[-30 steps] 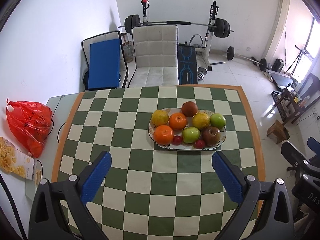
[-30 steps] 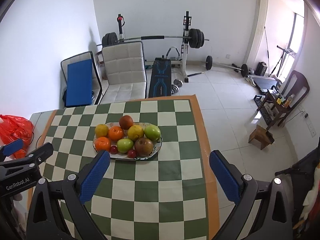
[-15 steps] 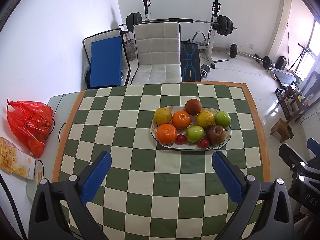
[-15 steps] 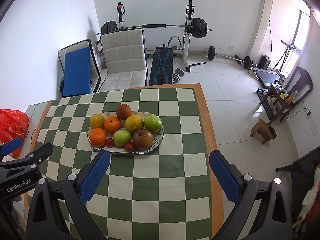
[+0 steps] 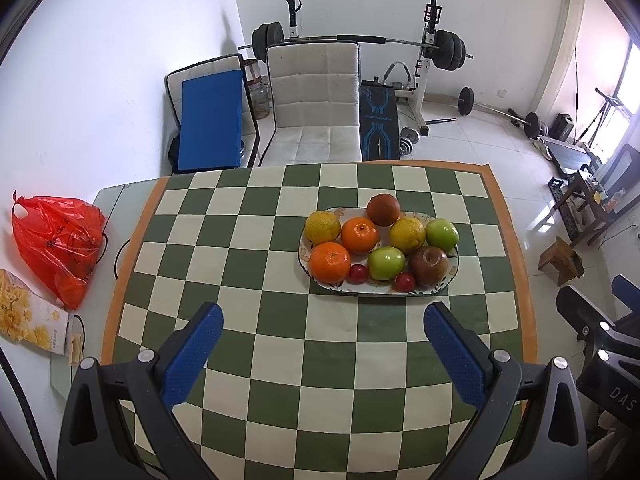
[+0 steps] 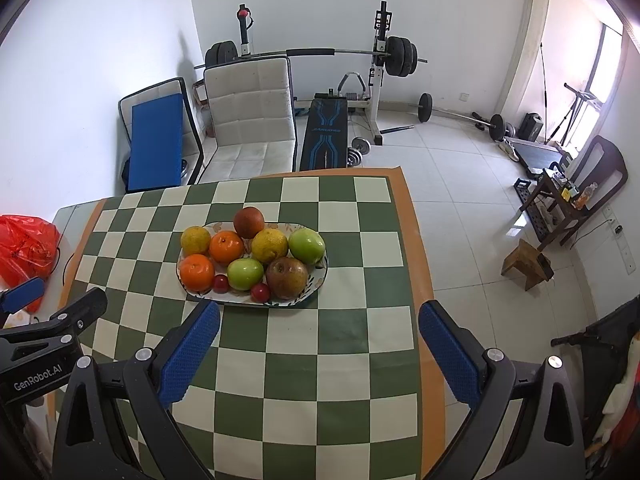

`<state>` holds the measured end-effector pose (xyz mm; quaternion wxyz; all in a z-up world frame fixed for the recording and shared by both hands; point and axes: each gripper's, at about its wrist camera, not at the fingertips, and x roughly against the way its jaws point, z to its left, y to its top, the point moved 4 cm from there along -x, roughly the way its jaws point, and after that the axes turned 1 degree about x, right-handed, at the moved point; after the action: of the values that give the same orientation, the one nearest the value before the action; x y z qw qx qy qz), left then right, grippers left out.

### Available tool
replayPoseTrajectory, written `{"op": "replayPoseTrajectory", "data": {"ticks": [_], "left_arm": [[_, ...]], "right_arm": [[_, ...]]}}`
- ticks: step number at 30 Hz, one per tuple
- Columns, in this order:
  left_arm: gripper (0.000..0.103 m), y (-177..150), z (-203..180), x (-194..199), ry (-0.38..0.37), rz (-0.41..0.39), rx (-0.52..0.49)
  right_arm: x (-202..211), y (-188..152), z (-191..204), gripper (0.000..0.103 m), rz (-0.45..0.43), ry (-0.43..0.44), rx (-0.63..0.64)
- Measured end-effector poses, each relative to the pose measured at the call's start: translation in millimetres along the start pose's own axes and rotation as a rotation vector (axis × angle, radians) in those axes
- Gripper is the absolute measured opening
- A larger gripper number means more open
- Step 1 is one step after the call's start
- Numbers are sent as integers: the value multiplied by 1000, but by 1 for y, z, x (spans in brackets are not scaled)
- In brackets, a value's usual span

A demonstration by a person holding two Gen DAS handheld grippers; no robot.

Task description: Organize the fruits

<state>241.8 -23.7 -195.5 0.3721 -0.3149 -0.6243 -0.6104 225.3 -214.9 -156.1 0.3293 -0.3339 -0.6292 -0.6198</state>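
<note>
Both claws have drawn back slightly from the plate point(image 5: 451, 277) of fruit; the left claw point(image 5: 323, 325) and right claw point(image 6: 319, 322) hang wide open, empty, above the checked surface point(image 5: 256, 344).

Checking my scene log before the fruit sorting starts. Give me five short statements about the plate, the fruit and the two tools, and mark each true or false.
1. All the fruit sits on the plate. True.
2. The left tool is shut on an orange. False: it is open and holds nothing, hovering over the checkered cloth.
3. There are two green apples, one at the plate's right end and one in the front row. True.
4. The red plastic bag lies on the plate. False: it lies off the cloth, at the table's left edge.
5. The right tool grips the brownish apple. False: it is open and empty, short of the plate.
</note>
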Motion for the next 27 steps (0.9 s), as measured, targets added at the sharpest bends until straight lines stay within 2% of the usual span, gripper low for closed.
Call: {"op": "replayPoseTrajectory", "data": {"ticks": [27], "left_arm": [[103,-4,0,1,-15,3,2]], "right_arm": [[6,-1,-3,102,-1,9,3]]}}
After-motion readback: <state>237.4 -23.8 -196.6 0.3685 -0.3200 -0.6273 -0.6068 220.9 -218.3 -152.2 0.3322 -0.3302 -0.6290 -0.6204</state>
